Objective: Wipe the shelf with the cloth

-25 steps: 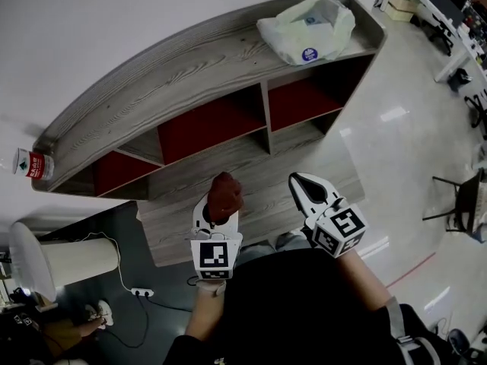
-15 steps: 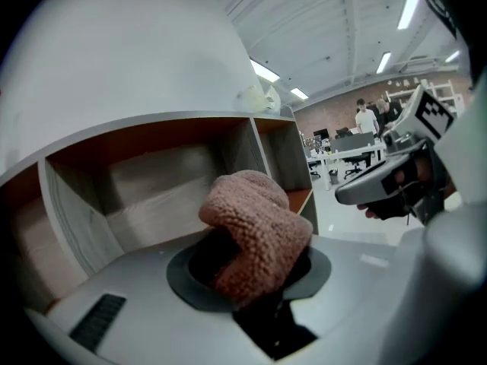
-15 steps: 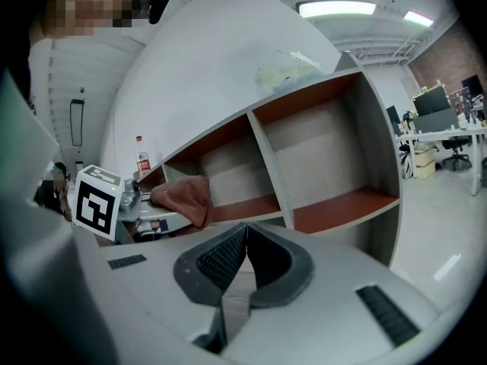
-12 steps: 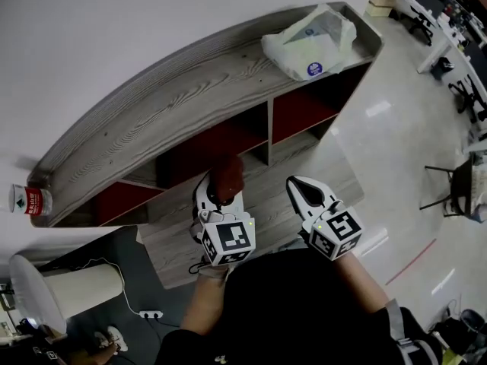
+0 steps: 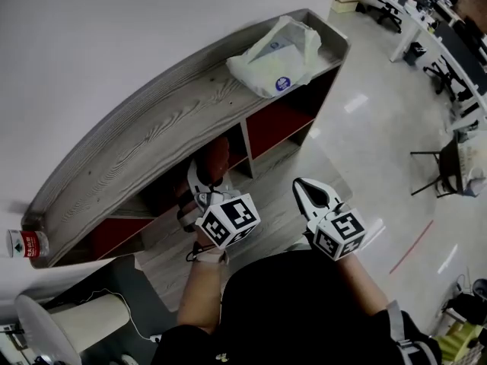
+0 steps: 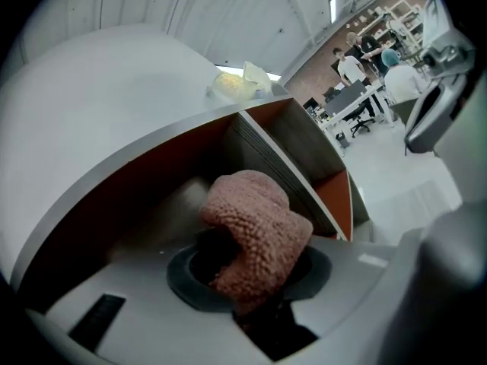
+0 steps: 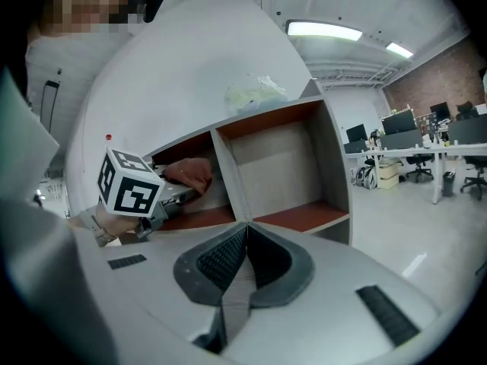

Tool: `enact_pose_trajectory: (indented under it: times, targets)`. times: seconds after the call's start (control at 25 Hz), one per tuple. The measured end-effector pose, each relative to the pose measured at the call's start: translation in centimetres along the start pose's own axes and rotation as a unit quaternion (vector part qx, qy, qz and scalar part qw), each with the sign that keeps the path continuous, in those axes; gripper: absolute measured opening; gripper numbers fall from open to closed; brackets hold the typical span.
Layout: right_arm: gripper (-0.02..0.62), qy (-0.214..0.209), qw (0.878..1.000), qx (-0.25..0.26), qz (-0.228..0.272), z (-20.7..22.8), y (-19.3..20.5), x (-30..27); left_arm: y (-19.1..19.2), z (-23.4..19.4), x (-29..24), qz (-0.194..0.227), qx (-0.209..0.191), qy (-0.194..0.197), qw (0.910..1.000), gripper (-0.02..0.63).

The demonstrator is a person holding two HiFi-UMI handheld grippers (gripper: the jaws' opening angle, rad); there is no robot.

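- The left hand-held gripper (image 5: 202, 187) is clamped on a reddish-brown, nubbly cloth (image 6: 256, 230), which bulges out in a rounded wad beyond the jaw tips.
- The cloth sits at the mouth of a red-backed compartment of the wood-grain shelf (image 5: 144, 139), just left of an upright divider (image 6: 285, 166). No view settles whether the cloth touches the compartment's floor.
- From the right gripper view, the cloth shows inside that same opening, just beyond the left hand-held gripper's marker cube (image 7: 128, 182).
- The right hand-held gripper (image 7: 245, 242) holds nothing, its ribbed jaws pressed together. It hangs in front of the shelf, to the right of the divider and well apart from the cloth.
- In the head view, the two hand-held grippers sit side by side before the person's dark-clad torso (image 5: 297, 310), the left one reaching further in towards the shelf.
- A pale plastic bag (image 5: 274, 55) lies on the shelf's top board near its right end, and a bottle with a red label (image 5: 23, 243) lies at the left end.
- Desks and chairs (image 7: 426, 154) stand on the glossy floor (image 5: 380, 128) beyond.
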State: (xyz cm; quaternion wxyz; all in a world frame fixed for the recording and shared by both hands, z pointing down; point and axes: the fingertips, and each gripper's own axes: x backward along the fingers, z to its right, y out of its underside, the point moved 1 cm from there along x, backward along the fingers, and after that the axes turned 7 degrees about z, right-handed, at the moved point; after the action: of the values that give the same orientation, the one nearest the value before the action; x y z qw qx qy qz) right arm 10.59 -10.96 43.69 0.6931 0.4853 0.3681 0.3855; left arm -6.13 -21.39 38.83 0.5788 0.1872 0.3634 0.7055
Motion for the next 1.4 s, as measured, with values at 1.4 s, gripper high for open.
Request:
enact_pose_trajectory:
  times: [1.4]
  targets:
    - [-0.002,0.104,0.995,-0.008,0.002,4.6,0.1,6.5,-2.5,2.1,-4.4,0.007,-0.078,-0.037,0.9962,0.098]
